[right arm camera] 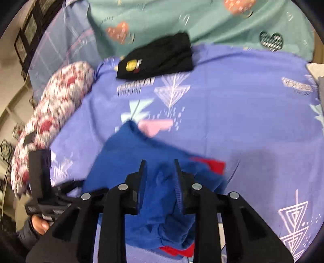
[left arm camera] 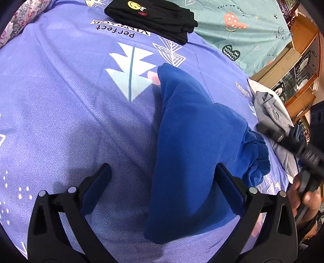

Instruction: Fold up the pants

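Note:
Blue fleece pants [left arm camera: 186, 141] lie partly folded on the purple bedsheet [left arm camera: 60, 101], ribbed cuffs bunched at the right. My left gripper [left arm camera: 164, 170] is open above the sheet, its right finger over the pants' near part, nothing held. In the right wrist view the blue pants [right arm camera: 141, 157] lie under my right gripper [right arm camera: 160, 163], whose jaws stand partly open over the bunched fabric; red lining [right arm camera: 214, 163] shows at the edge. The right gripper also shows in the left wrist view [left arm camera: 287, 141] at the far right.
Folded black pants [left arm camera: 154, 18] with a yellow smiley lie at the far side of the bed. A grey garment [left arm camera: 271, 113] lies at the right edge. A teal heart-print sheet [left arm camera: 232, 24] lies beyond. A floral pillow [right arm camera: 54, 113] lies left. Wooden shelves [left arm camera: 299, 60] stand right.

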Available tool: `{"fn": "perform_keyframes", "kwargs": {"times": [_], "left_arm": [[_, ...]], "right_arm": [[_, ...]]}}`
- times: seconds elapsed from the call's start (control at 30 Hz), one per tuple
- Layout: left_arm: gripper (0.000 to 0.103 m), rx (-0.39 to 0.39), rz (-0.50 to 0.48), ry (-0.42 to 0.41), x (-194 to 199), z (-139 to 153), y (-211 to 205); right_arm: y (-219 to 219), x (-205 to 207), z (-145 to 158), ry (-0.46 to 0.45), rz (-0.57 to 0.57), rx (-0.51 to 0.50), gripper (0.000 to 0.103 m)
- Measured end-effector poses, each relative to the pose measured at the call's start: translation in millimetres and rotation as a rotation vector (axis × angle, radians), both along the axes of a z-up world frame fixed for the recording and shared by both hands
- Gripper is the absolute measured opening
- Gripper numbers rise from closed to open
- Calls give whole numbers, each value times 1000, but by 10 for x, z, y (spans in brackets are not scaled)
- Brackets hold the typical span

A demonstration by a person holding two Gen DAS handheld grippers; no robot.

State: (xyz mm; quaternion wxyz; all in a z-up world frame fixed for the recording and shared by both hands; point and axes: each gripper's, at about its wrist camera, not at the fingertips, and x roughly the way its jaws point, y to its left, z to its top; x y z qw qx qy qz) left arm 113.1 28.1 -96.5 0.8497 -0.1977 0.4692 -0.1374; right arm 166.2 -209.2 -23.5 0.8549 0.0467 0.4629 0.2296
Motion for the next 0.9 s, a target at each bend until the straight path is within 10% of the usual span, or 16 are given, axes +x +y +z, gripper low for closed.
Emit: {"fn": "perform_keyframes", "kwargs": {"times": [0.5,0.9], "left_arm": [[101,60,61,-73,319,672,180],[101,110,13,109,768,85,-73]], "right_arm": [[-152,-356,-340,99,157,-17,26],[-310,-280,-377,128,138,99,25]]}}
